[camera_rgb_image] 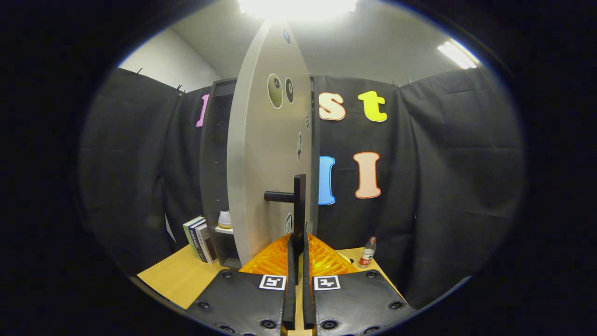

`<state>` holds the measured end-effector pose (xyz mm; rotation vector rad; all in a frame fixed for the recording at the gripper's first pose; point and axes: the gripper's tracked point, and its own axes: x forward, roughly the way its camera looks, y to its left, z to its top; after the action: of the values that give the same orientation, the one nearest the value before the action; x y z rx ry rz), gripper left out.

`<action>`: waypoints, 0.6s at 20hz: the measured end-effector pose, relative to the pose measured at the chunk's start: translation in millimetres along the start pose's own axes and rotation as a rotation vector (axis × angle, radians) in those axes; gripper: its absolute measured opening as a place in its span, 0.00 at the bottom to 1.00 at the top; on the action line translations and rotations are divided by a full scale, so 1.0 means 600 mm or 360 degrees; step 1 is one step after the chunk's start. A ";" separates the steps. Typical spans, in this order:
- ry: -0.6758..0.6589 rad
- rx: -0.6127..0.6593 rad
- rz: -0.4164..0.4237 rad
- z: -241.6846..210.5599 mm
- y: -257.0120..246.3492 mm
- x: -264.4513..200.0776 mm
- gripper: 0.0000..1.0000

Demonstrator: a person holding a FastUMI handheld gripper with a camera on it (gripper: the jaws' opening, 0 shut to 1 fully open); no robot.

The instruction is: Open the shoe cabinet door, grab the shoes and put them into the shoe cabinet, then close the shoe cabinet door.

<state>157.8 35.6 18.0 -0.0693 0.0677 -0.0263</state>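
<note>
Progress looks late in the task, judging by how things lie. The shoe cabinet [215, 154] stands on the tabletop [172, 275] with its door [266, 154] swung out edge-on toward the camera. On a shelf inside the open compartment, just left of the door's edge, sits a pale shoe [225, 219], so the loading step appears at least partly done; whether a second shoe lies deeper in, I cannot tell.

The hand-held gripper [298, 240] has its fingers drawn nearly together around the lower end of the door handle [293, 200], a dark upright bar with a short stem running back to the door face. The bar runs down into the narrow gap between the fingers, and both seem to press on it, though the contact itself is hard to make out.

What remains, as I judge it, is closing: the door has to swing back against the cabinet front, then the handle gets released.

Beside the cabinet's left flank lean a few books [199, 238]; a small plastic bottle [367, 253] stands to the right of the fingers, clear of the door's path.
</note>
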 end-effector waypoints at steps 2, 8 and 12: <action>-0.0013 -0.0018 -0.0045 0.001 -0.017 0.001 0.08; -0.0041 0.0017 -0.0060 0.002 -0.025 0.003 0.02; -0.0067 0.0050 -0.0085 0.006 -0.038 0.002 0.04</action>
<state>158.7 13.1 22.9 -0.0401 0.0233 -0.0795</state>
